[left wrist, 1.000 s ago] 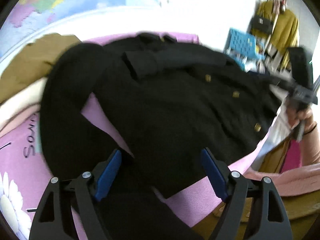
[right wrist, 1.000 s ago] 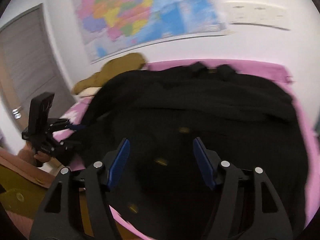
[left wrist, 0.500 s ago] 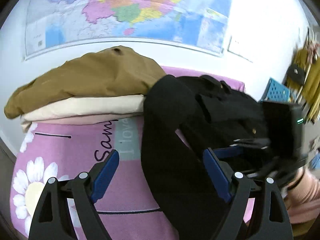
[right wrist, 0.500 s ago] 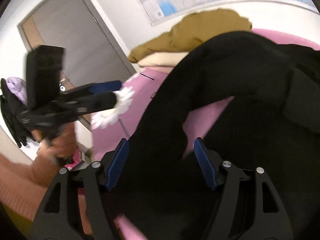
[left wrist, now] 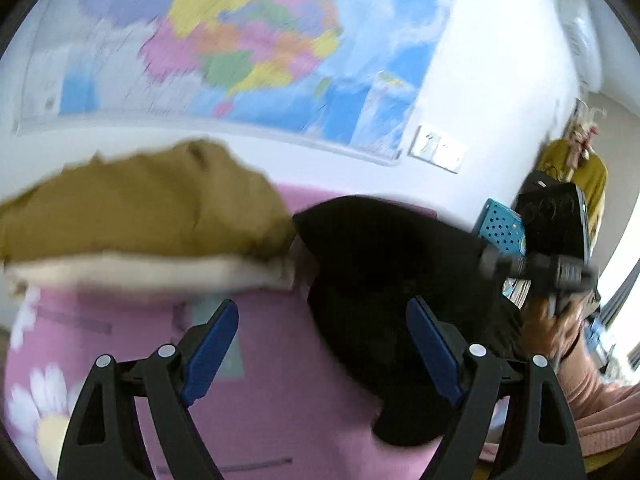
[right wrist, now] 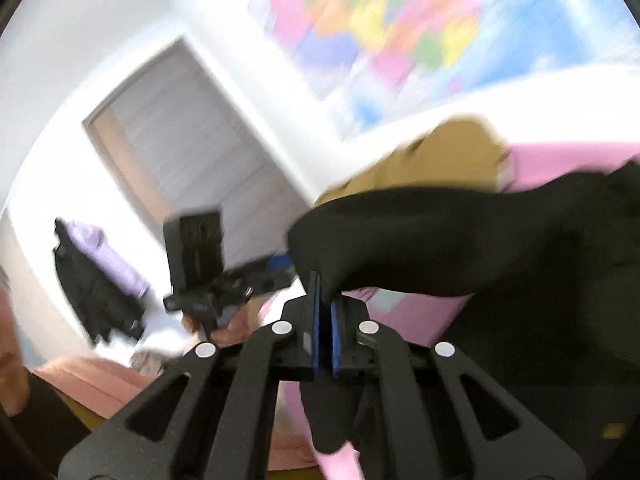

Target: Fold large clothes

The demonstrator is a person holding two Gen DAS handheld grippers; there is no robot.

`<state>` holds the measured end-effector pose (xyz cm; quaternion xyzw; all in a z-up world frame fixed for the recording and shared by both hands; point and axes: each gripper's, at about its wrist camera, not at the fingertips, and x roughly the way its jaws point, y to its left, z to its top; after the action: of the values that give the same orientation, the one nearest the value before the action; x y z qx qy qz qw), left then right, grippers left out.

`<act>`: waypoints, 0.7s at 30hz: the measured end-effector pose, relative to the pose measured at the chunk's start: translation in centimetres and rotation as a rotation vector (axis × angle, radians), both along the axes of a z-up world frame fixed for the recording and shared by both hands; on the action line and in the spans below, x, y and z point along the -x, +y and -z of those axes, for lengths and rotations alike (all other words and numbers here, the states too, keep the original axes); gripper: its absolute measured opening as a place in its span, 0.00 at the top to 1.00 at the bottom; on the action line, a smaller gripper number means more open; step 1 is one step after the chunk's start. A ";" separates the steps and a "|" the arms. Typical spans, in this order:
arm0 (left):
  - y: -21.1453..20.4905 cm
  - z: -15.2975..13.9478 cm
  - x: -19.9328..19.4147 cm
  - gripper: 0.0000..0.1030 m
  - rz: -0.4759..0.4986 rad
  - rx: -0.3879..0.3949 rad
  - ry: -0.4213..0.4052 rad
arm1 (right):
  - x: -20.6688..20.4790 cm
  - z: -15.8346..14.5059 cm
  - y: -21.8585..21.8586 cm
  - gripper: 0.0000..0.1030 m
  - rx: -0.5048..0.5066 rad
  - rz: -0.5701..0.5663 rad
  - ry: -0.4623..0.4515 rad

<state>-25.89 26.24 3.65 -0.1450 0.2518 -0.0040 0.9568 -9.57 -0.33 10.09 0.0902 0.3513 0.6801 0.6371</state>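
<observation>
A black coat (left wrist: 392, 280) lies on the pink bedspread (left wrist: 280, 380). My left gripper (left wrist: 322, 344) is open and empty above the spread, just left of the coat's sleeve. My right gripper (right wrist: 325, 304) is shut on the black coat's sleeve (right wrist: 420, 240) and holds it lifted off the bed. It also shows at the right of the left wrist view (left wrist: 536, 268), and the left gripper shows in the right wrist view (right wrist: 208, 276).
A stack of folded clothes, brown (left wrist: 148, 208) over cream (left wrist: 140, 274), sits at the bed's far left against the wall with a map (left wrist: 240, 40). A blue basket (left wrist: 502, 230) stands at the right. A door (right wrist: 192, 136) is at the left.
My right gripper has closed on the coat sleeve and raised it. My left gripper has tilted up toward the wall and stayed open.
</observation>
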 end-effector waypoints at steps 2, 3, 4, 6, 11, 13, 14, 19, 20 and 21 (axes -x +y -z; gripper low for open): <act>-1.5 0.1 -1.7 0.20 0.041 -0.024 0.009 | -3.0 0.3 -3.5 0.96 0.018 0.109 0.029; -2.3 0.5 -2.6 0.20 0.061 -0.029 0.019 | -4.4 0.9 -4.9 0.95 0.038 0.148 0.051; -3.3 1.1 -3.8 0.20 0.084 -0.039 0.041 | -6.0 1.9 -6.5 0.94 0.085 0.218 0.062; -4.8 2.3 -6.2 0.20 0.117 -0.059 0.080 | -8.0 4.1 -9.0 0.91 0.179 0.335 0.110; -7.3 6.1 -12.7 0.21 0.175 -0.108 0.199 | -9.5 9.8 -12.0 0.43 0.355 0.532 0.199; -7.9 7.0 -14.4 0.21 0.169 -0.145 0.228 | -7.9 9.4 -12.7 0.33 0.347 0.581 0.133; -7.9 7.3 -14.7 0.22 0.170 -0.153 0.235 | -7.8 8.9 -13.2 0.31 0.341 0.587 0.109; -8.5 7.8 -17.6 0.28 0.154 -0.201 0.246 | -1.9 6.1 -12.6 0.18 0.324 0.489 -0.132; -8.6 7.9 -18.0 0.29 0.155 -0.202 0.246 | -0.1 6.0 -11.6 0.16 0.342 0.436 -0.184; -8.8 7.9 -18.6 0.32 0.152 -0.211 0.246 | 0.9 6.2 -10.8 0.13 0.358 0.404 -0.218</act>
<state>-7.33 17.39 -4.29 -0.0237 0.3764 -0.0323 0.9256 -10.49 -11.15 3.92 -0.0291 0.3702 0.4721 0.7995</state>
